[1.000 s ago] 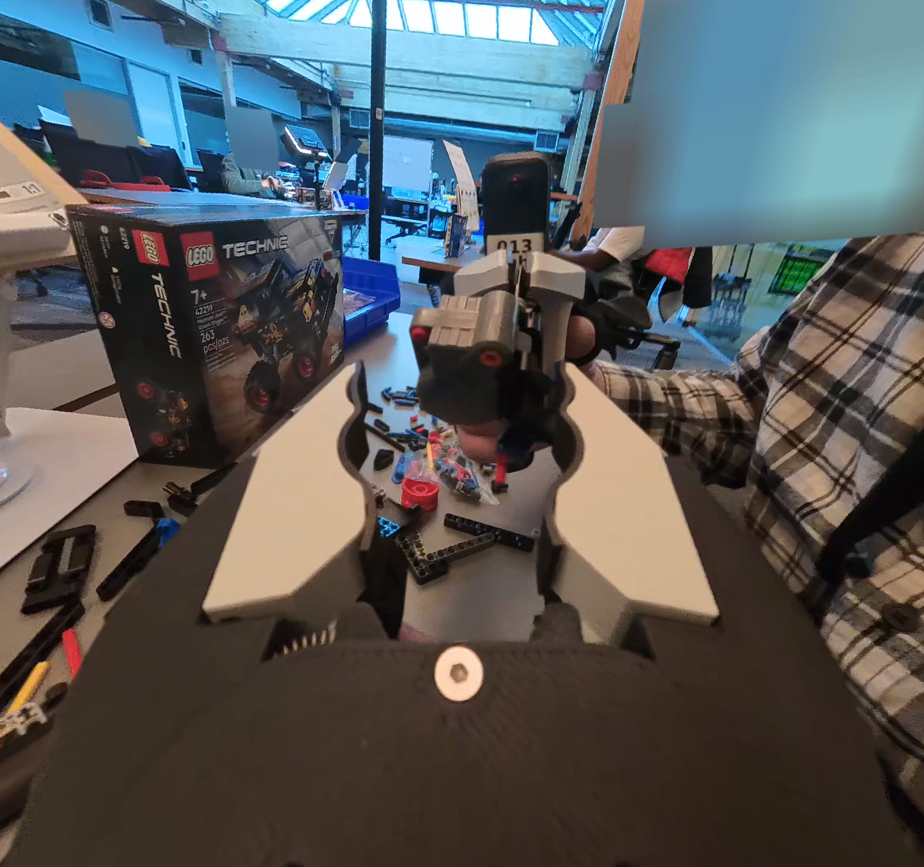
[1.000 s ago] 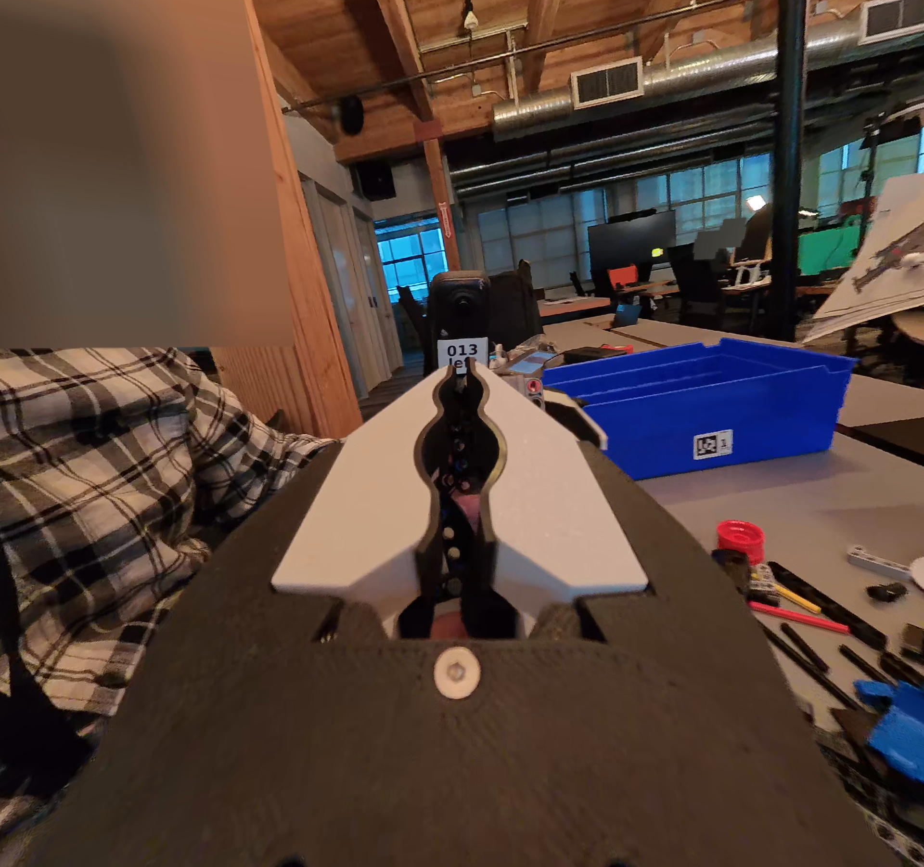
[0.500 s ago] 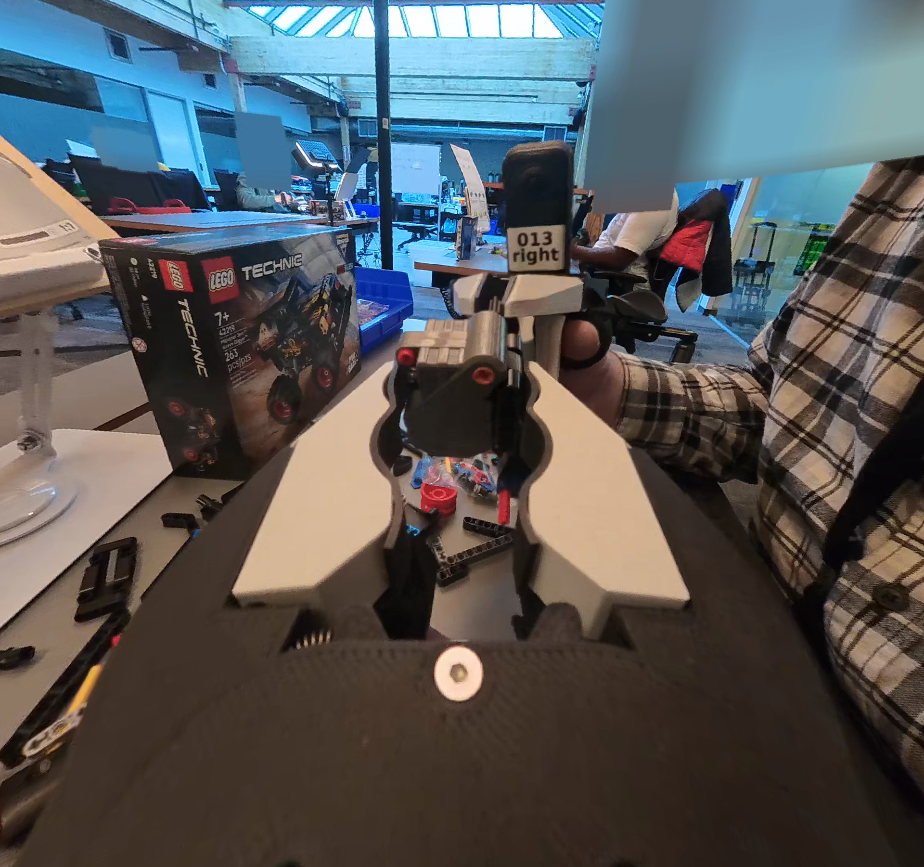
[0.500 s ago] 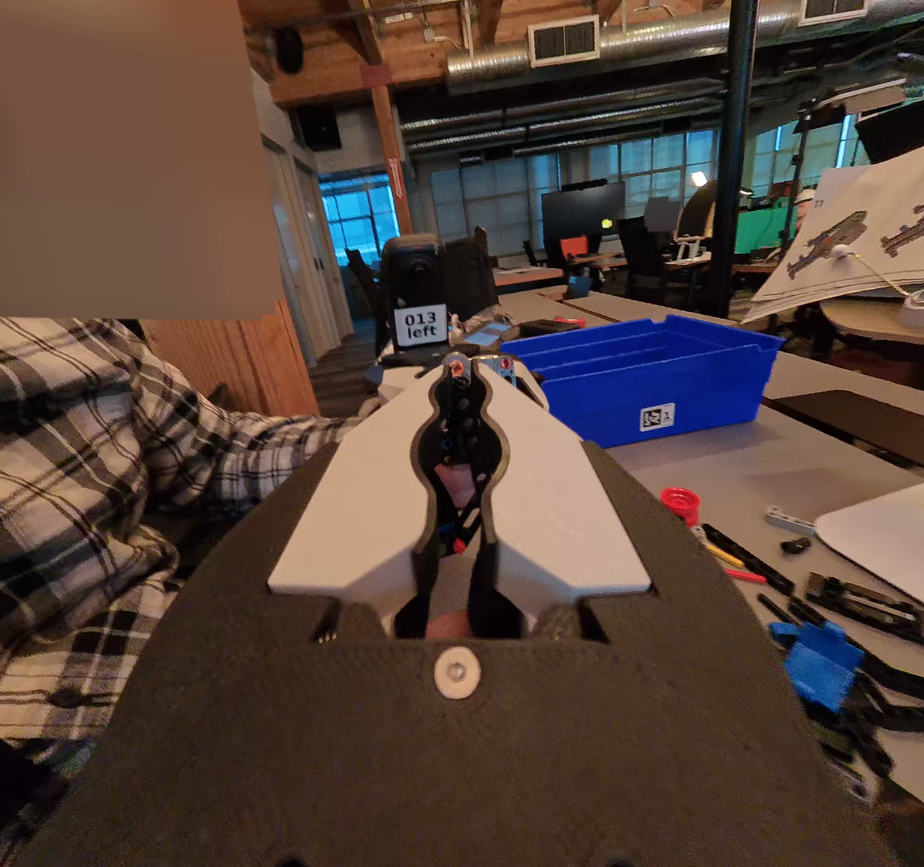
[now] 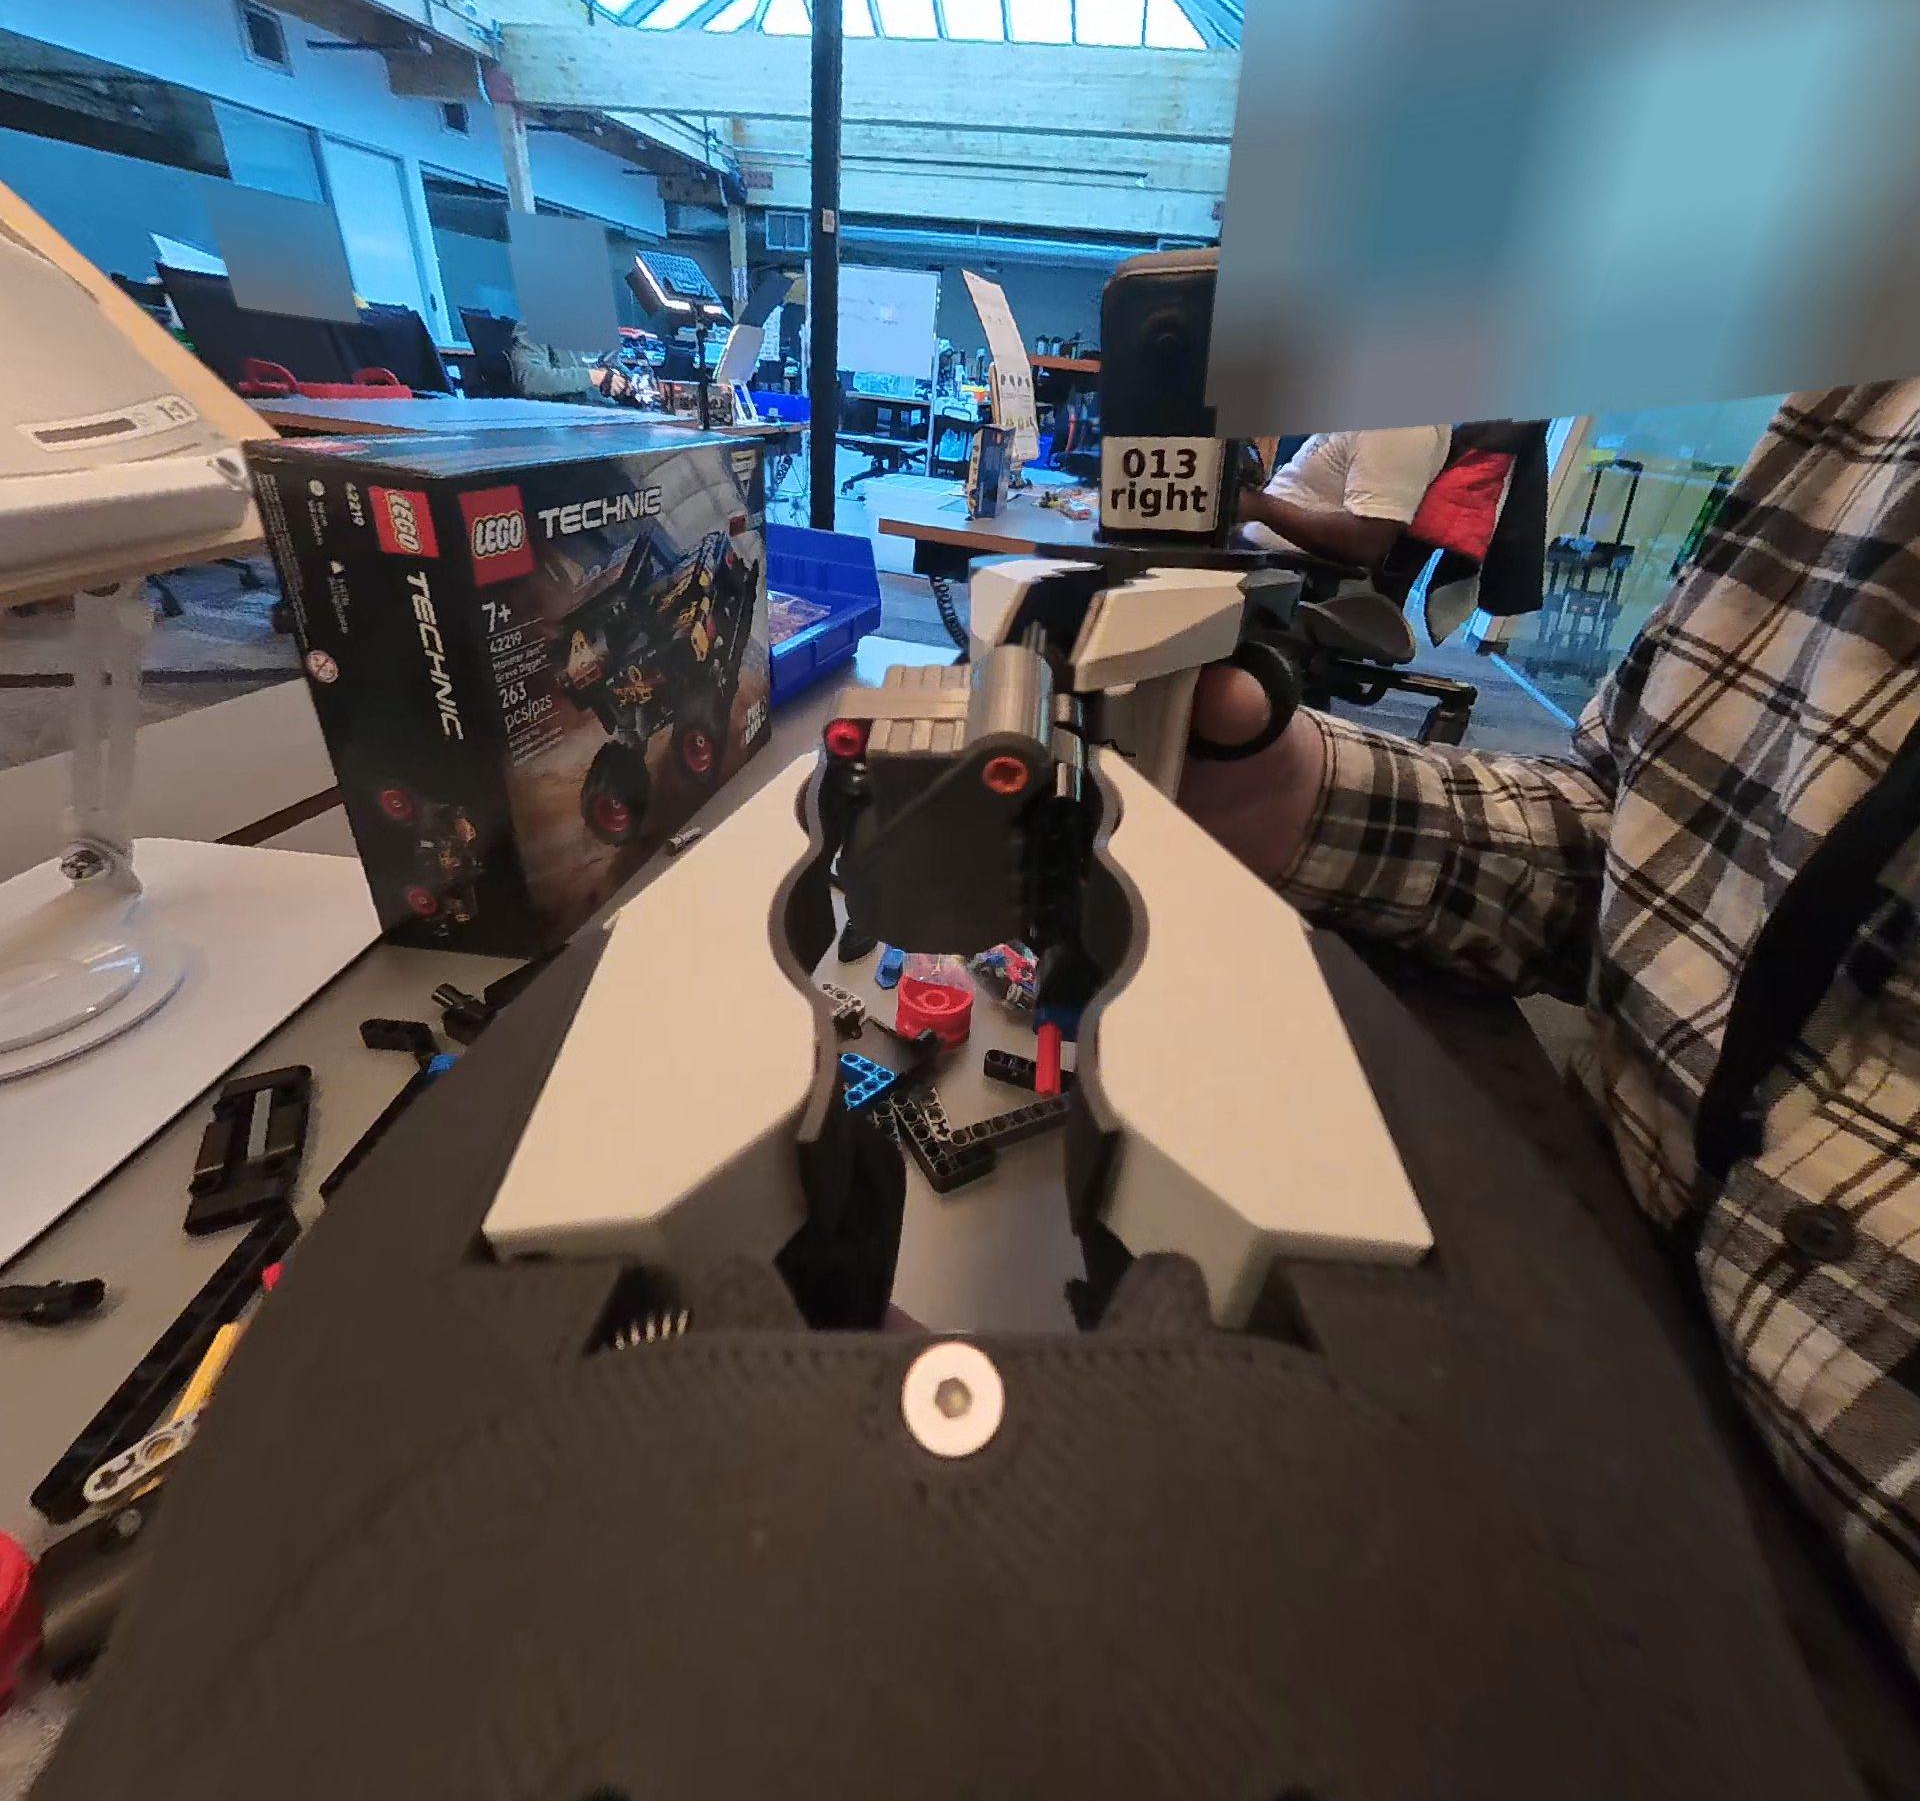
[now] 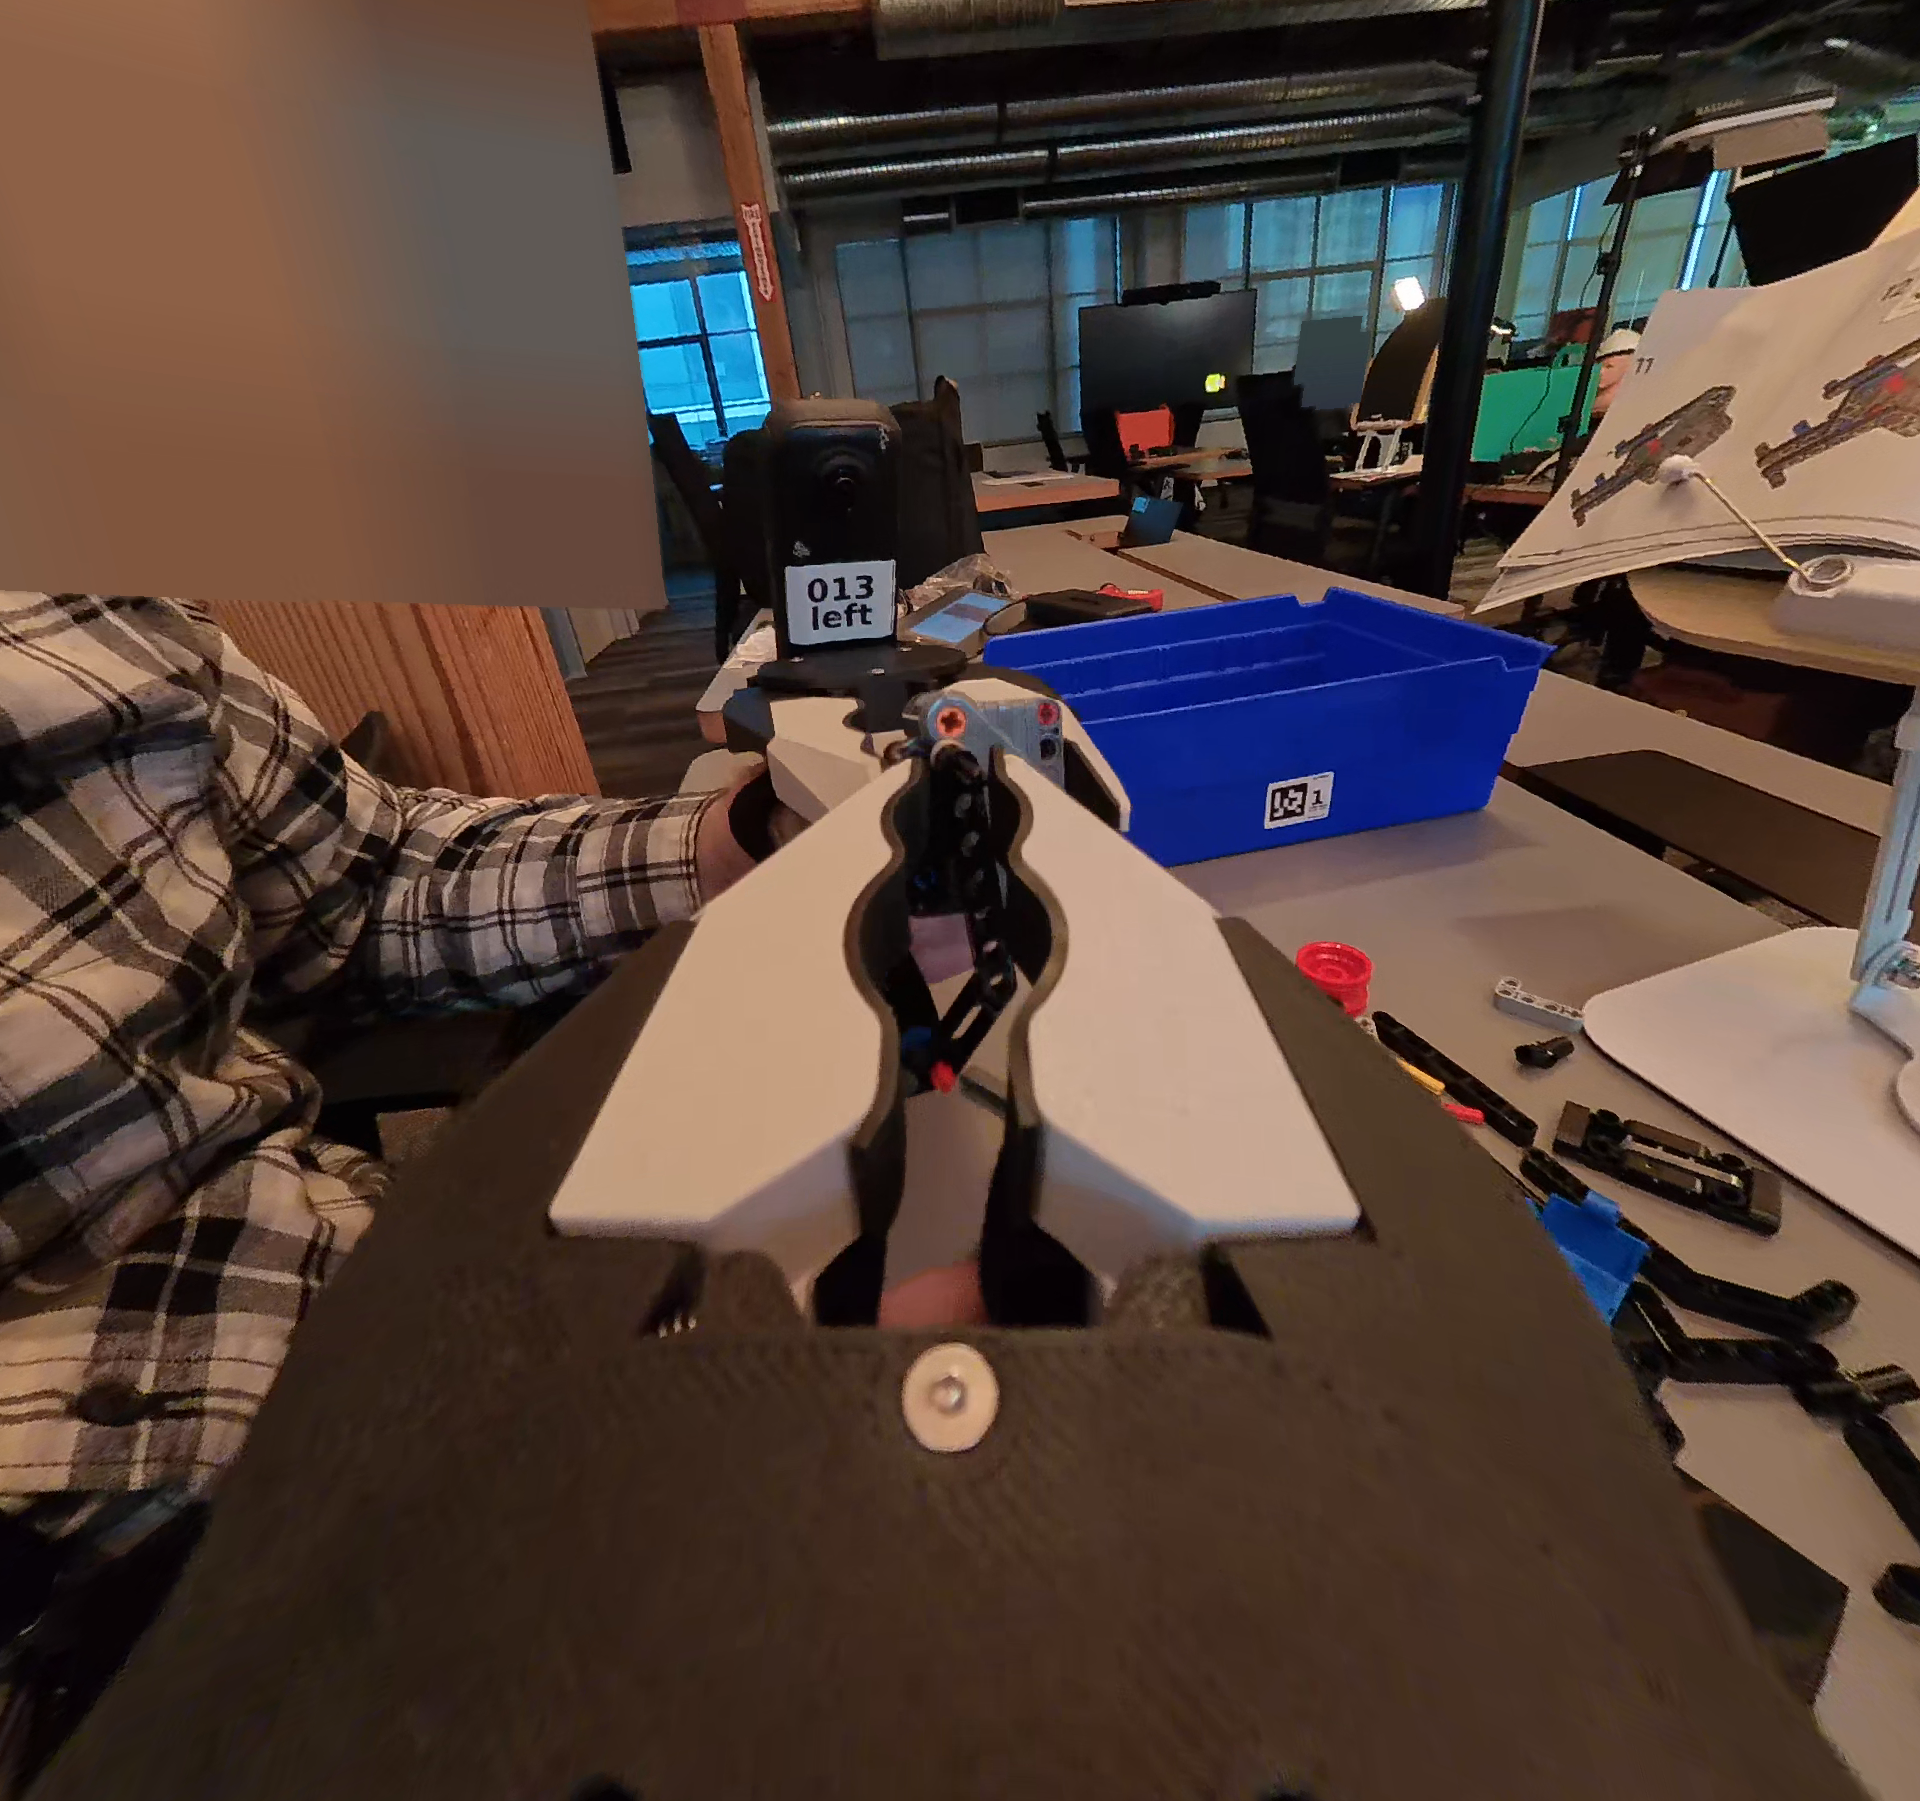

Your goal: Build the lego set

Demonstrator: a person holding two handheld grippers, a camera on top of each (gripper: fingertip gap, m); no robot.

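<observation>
Lego assembly: grey-and-black block with red pins, held above the table between the two grippers, which face each other.
Left gripper: fingers part-way apart, closing round the dark lower body of the assembly; whether the pads press on it I cannot tell.
Right gripper: fingers drawn close, clamped on the assembly's black holed beam, which runs lengthwise between the pads.
Axis: in the right wrist view the beam points away from the camera toward the left gripper, the grey block at its far end; a second black link angles down to a red pin near the finger roots.
Blue bin: on the table beyond the grippers; its contents cannot be made out.
Lego box: upright, left of the assembly in the left wrist view.
Table: loose black beams, a red wheel hub and small blue parts lie under the assembly.
</observation>
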